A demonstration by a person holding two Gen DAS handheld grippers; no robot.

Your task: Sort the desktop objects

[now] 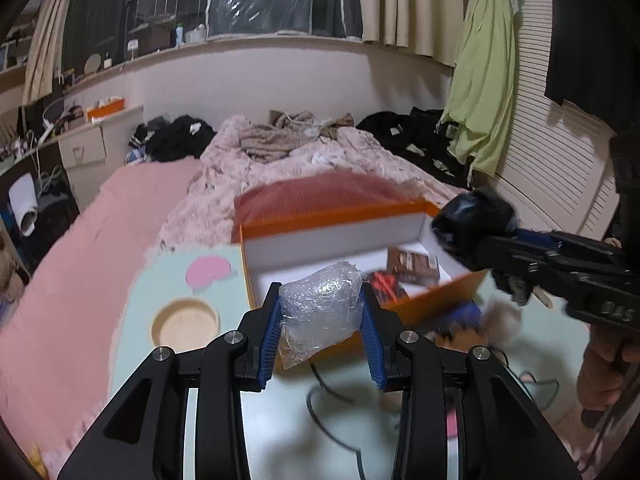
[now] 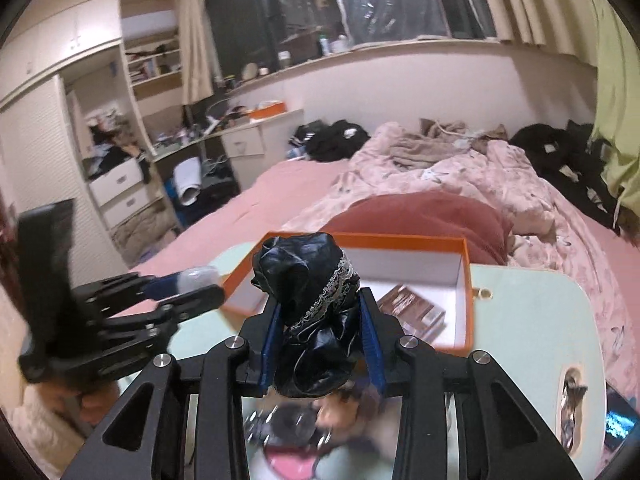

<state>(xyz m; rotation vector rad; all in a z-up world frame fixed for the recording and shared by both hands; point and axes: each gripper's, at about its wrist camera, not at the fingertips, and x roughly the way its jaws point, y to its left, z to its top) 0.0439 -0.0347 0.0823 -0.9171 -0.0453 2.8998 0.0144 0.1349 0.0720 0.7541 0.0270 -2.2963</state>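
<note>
Both loads are up off the bench: left gripper (image 1: 320,312) pinches the clear plastic bundle (image 1: 318,306), right gripper (image 2: 320,336) clamps the black bag (image 2: 310,304). Best carry each well over the orange box (image 1: 340,216) before letting go.

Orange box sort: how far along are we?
Partly done. The orange box already holds a brown packet and a red item. In hand: the left gripper grips a clear plastic bundle, and the right gripper grips a black lace-trimmed bundle, both lifted near the box. Left: a wooden dish, a cable and blurred items on the table.
</note>
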